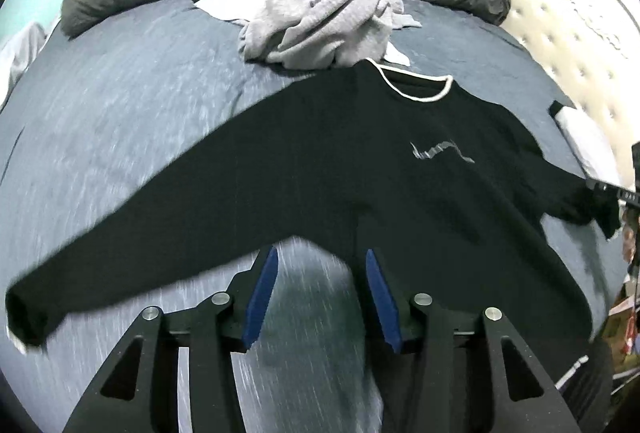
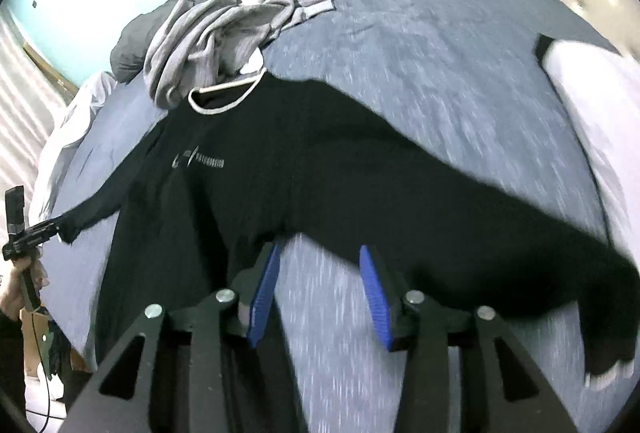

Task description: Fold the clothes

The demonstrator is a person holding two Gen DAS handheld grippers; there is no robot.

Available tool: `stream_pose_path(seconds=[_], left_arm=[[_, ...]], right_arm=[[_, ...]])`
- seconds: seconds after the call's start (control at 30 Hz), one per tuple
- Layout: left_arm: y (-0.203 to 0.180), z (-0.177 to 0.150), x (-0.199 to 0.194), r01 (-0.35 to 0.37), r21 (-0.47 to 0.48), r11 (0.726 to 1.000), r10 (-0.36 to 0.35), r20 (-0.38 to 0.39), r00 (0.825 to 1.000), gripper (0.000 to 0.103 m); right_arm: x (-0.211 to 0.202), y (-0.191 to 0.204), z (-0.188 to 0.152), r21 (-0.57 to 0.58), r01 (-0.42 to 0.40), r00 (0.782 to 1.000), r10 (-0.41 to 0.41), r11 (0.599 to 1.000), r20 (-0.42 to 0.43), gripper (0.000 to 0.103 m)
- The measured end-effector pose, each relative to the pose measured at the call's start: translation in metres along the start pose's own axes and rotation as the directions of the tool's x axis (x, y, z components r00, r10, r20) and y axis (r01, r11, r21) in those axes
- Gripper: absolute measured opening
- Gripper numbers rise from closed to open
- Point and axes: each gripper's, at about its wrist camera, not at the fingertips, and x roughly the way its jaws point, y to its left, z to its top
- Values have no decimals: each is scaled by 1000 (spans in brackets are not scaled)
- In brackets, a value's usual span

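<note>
Black soft knit sweatshirt (image 1: 360,169) lies spread on the bed (image 1: 120,105); limp, best pinched at sleeve cuffs. Left tool (image 1: 320,261) and right tool (image 2: 320,257) both gape, empty.

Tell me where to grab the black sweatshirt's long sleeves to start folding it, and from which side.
Take each sleeve of the black sweatshirt near its cuff: left tongs on the cuff at their side, right tongs on the other cuff. Come from above at the outer ends; the sleeves lie flat, spread wide on the blue bedspread, so they probably fold inward.
</note>
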Motion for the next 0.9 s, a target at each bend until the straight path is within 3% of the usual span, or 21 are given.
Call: stream_pose_path(seconds=[0.37,0.53,0.9], left_arm=[[29,91,83,-62,-2,998,62,16,998,52],[37,118,112,-76,-15,997,77,18,997,59],[27,154,167,-54,15,998,54,-7,999,60]], right_arm=[[90,11,99,-84,24,1000,-24,996,4,47],[120,6,120,-88,35,999,-36,996,-5,48],[169,-1,152,-115,46,998,-52,992,-45,52]])
